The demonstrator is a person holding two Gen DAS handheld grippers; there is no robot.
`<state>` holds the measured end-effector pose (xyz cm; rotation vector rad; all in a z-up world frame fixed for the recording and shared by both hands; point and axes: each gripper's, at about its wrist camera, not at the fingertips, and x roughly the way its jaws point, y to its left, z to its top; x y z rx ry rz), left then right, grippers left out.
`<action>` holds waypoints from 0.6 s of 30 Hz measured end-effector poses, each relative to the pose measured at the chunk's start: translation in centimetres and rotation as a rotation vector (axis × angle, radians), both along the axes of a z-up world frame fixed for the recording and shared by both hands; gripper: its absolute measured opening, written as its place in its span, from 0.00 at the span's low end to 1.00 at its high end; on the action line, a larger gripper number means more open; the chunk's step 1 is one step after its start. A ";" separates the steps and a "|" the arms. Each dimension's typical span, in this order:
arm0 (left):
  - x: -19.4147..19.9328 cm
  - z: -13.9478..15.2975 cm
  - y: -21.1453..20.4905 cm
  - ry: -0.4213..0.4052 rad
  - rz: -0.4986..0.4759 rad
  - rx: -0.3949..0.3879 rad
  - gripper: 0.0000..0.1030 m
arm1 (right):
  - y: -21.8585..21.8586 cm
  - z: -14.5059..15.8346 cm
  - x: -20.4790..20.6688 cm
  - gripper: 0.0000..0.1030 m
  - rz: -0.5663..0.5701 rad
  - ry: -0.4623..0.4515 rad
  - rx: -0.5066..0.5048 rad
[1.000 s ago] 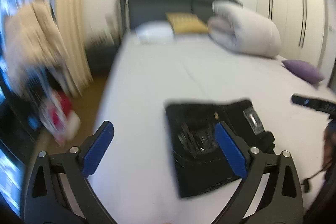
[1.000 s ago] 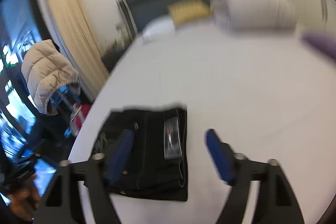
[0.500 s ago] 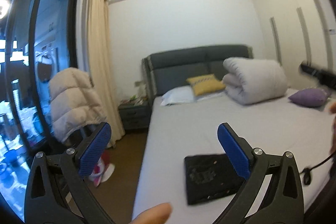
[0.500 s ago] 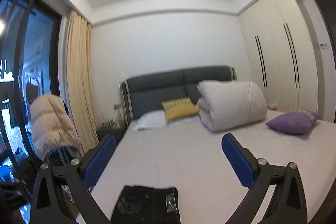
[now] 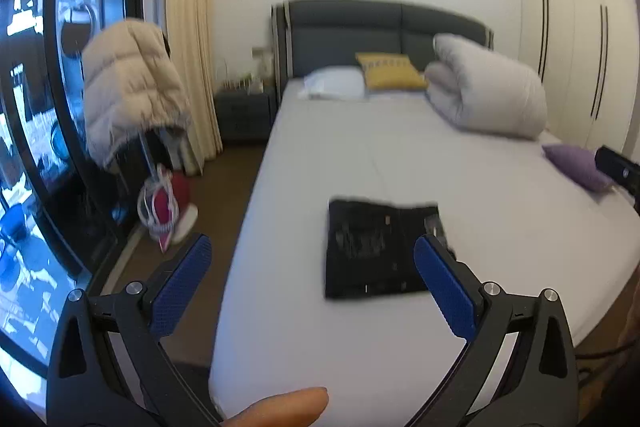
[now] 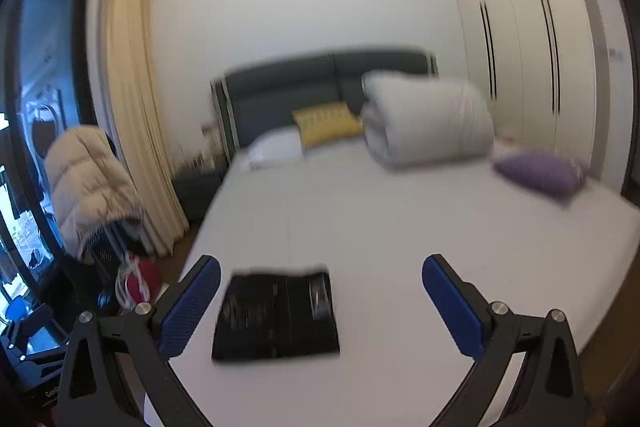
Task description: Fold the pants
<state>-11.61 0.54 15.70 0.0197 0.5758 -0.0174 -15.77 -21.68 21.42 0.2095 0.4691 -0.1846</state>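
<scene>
I'm holding both the left gripper and right gripper with jaws spread, gripping nothing; the folded black denim pants are lying on the white bed at twelve o'clock.

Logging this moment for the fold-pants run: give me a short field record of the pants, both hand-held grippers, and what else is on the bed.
pants: black pants, folded into a flat rectangle on the bed, near its foot
left hand-held gripper: open, holding nothing, off the pants
right hand-held gripper: open, holding nothing, off the pants
at the headboard: rolled white duvet, yellow cushion, white pillow
right edge of bed: purple pillow
</scene>
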 end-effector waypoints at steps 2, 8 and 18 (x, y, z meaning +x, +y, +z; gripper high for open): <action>0.5 -1.7 -0.3 0.050 -0.007 -0.002 1.00 | 0.0 -1.6 0.2 1.00 0.006 0.056 0.010; 2.8 -6.6 -0.9 0.170 -0.019 -0.022 1.00 | 0.9 -4.8 0.2 1.00 0.024 0.160 -0.006; 5.1 -10.3 -0.6 0.244 -0.005 -0.033 1.00 | 1.4 -5.9 0.8 1.00 0.038 0.215 -0.015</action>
